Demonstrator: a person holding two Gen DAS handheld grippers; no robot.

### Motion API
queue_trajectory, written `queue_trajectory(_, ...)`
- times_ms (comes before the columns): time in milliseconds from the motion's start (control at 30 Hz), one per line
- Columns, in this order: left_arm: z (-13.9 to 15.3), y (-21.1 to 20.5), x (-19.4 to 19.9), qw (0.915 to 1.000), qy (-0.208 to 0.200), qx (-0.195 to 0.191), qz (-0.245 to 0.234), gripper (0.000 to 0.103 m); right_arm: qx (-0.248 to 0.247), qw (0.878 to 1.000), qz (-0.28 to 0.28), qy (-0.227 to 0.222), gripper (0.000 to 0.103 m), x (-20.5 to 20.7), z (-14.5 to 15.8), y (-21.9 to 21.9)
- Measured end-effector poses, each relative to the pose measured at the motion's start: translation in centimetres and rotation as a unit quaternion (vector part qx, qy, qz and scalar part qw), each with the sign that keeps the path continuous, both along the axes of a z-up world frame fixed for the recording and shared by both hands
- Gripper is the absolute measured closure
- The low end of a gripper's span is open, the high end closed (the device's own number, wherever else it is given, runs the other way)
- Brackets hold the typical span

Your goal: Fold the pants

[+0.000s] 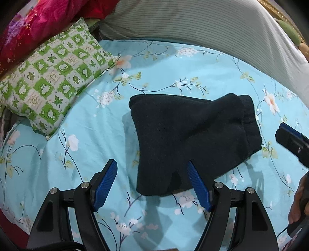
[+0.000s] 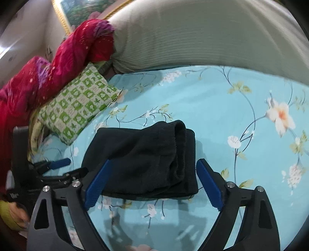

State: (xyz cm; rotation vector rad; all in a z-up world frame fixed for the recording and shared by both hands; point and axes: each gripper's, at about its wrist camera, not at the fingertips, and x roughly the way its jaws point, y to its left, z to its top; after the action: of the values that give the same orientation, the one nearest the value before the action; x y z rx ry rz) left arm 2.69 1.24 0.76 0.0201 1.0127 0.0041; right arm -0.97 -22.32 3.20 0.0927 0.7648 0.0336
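The dark navy pants (image 1: 193,135) lie folded into a compact bundle on the light blue floral bedsheet (image 1: 87,125). They also show in the right wrist view (image 2: 143,160). My left gripper (image 1: 151,164) is open and empty, just in front of the bundle's near left corner. My right gripper (image 2: 153,164) is open and empty, its jaws standing on either side of the bundle's near edge, above it. The right gripper's tip (image 1: 289,135) shows at the right edge of the left wrist view. The left gripper (image 2: 58,164) shows at the left of the right wrist view.
A green and white checked pillow (image 1: 50,77) lies at the left of the bed. A red floral quilt (image 2: 48,73) is piled behind it. A large grey striped bolster (image 1: 193,21) runs along the back. A gold picture frame (image 2: 59,17) is on the wall.
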Motion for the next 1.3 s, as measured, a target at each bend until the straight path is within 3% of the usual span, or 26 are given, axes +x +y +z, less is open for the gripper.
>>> queue_trajectory(167,0.8,-0.6,-1.1,0.9998,-0.02,0.008,-0.002,0.021,-0.03,0.999,0.022,-0.001,0.011,-1.2,0.0,1.3)
queue_trajectory(600,0.9,-1.6,-2.6,0.9991,-0.038,0.016,-0.005,0.019,-0.093,0.995,0.043,-0.017,0.004,-3.2,-0.8,3.0)
queue_trajectory(1300,-1.2,-0.5,-1.8,0.9994,-0.028,0.02,0.01,0.019,-0.093,0.995,0.037,0.001,0.003,-1.2,-4.4,2.8)
